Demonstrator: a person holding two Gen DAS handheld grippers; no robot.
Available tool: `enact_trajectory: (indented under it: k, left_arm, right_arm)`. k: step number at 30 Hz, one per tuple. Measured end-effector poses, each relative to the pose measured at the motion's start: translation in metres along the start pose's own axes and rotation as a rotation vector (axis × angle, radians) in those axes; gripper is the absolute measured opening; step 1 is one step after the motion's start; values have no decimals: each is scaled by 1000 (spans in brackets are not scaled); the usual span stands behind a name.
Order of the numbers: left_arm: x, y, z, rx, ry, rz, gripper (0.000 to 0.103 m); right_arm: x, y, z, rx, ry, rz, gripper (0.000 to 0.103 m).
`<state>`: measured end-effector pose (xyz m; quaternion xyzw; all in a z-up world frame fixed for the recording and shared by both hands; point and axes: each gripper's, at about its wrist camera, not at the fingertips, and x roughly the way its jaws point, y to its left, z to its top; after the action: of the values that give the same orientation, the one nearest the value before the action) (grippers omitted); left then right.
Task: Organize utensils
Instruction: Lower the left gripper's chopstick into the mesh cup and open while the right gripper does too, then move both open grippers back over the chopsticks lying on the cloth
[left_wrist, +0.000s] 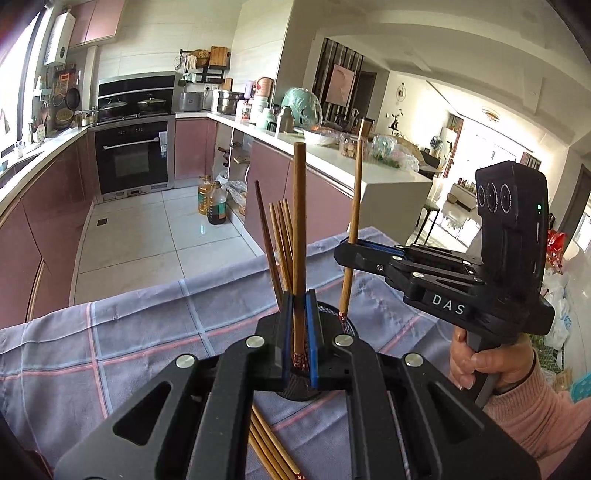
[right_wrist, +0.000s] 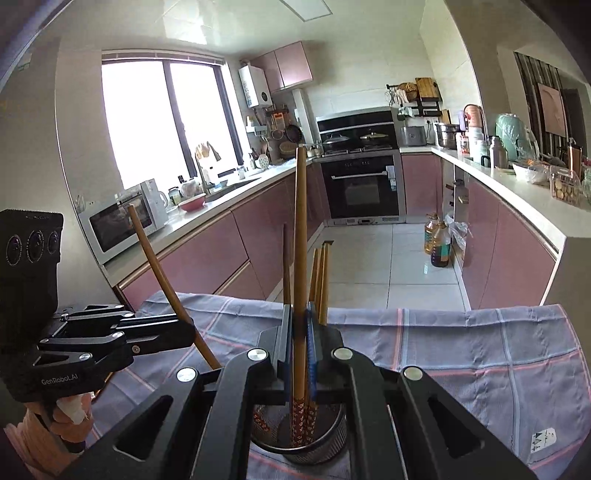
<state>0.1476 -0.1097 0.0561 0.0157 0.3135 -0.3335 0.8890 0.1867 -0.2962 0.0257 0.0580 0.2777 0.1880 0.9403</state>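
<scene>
Several brown wooden chopsticks (right_wrist: 320, 280) already stood in the round metal mesh holder (right_wrist: 314, 448) on the checked-cloth table (right_wrist: 480, 350). Left tongs (left_wrist: 298, 354) and right tongs (right_wrist: 300, 354) were each clamped on one chopstick over it; loose chopsticks (left_wrist: 271, 454) remained.
</scene>
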Motion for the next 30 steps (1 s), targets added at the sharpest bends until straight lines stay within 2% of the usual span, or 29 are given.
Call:
enact_trajectory:
  k: [6, 17, 21, 24, 26, 30]
  left_arm:
    - [30, 9, -2, 3, 87, -5, 8]
    - [63, 24, 4, -31, 128, 22, 8]
    - [66, 27, -3, -51, 124, 14, 8]
    - [62, 28, -9, -62, 115, 23, 8]
    - [55, 29, -13, -69, 94, 33, 12]
    - [30, 30, -25, -76, 31, 50, 20]
  right_arm:
    - [23, -4, -14, 19, 97, -21, 6]
    - [36, -12, -17, 57, 111, -40, 8]
    - [31, -11, -17, 60, 98, -32, 8]
    - [26, -10, -18, 55, 90, -24, 13]
    - [20, -7, -20, 49, 80, -16, 21]
    - [2, 4, -25, 25, 50, 7, 27]
